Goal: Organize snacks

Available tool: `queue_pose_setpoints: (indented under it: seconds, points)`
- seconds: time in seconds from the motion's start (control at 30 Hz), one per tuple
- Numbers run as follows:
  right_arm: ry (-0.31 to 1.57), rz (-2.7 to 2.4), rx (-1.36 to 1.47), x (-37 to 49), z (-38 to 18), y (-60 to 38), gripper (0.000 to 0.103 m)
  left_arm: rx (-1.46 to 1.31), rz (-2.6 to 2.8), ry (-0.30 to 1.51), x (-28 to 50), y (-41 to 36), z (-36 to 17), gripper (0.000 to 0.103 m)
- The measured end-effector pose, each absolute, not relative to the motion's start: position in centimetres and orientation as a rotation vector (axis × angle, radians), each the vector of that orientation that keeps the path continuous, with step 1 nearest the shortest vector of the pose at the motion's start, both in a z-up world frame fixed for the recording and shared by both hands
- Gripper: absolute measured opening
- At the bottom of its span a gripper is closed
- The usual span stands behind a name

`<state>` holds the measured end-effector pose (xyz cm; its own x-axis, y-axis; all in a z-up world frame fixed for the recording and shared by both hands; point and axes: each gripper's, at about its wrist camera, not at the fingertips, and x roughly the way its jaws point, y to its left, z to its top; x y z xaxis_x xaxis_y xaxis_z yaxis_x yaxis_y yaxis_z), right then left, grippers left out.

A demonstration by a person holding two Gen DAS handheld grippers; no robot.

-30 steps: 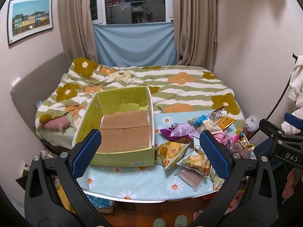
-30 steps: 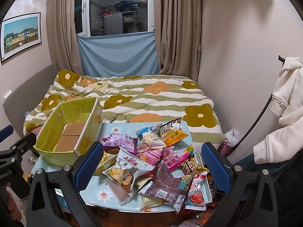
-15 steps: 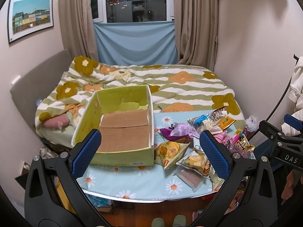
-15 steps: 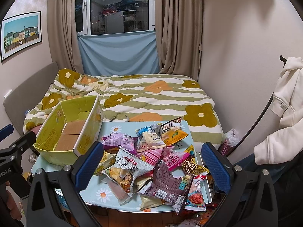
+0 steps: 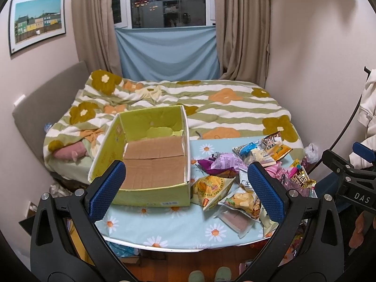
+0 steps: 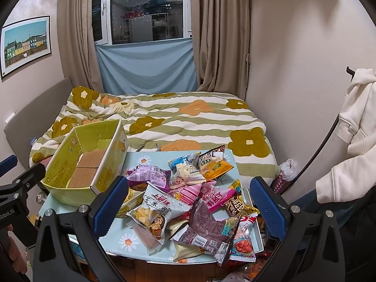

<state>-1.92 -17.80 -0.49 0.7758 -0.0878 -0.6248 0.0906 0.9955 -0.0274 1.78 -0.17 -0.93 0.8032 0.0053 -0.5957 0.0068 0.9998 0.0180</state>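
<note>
A green cardboard box (image 5: 150,188) (image 6: 70,162) with a bare brown bottom sits at the left of the daisy-print table (image 5: 164,225). A heap of snack packets (image 6: 188,195) (image 5: 237,178) covers the table's right half: a purple one (image 5: 221,163), a yellow one (image 5: 209,189), a grey corn-snack one (image 6: 155,209). My left gripper (image 5: 188,192) is open, held above the table's near edge in front of the box. Above the heap my right gripper (image 6: 188,206) is open too, gripping nothing.
A bed with a striped floral quilt (image 5: 211,108) lies behind the table. A white jacket (image 6: 352,141) hangs at the right. Slippered feet (image 5: 206,275) and wooden floor show below the table edge. Curtains and a window fill the back wall.
Both views have shifted slightly, as both grippers dipped a little and drew slightly closer to the table. Both stay open; nothing on the table has moved.
</note>
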Motion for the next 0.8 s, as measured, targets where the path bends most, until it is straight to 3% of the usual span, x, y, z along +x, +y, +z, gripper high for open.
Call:
queue_pose_setpoints:
  seconds: [0.8]
  points:
    - [0.671,-0.102,0.004,-2.0,-1.11,-18.14,0.103,0.014,-0.027,0.673,2.18,-0.23,-1.68,0.103]
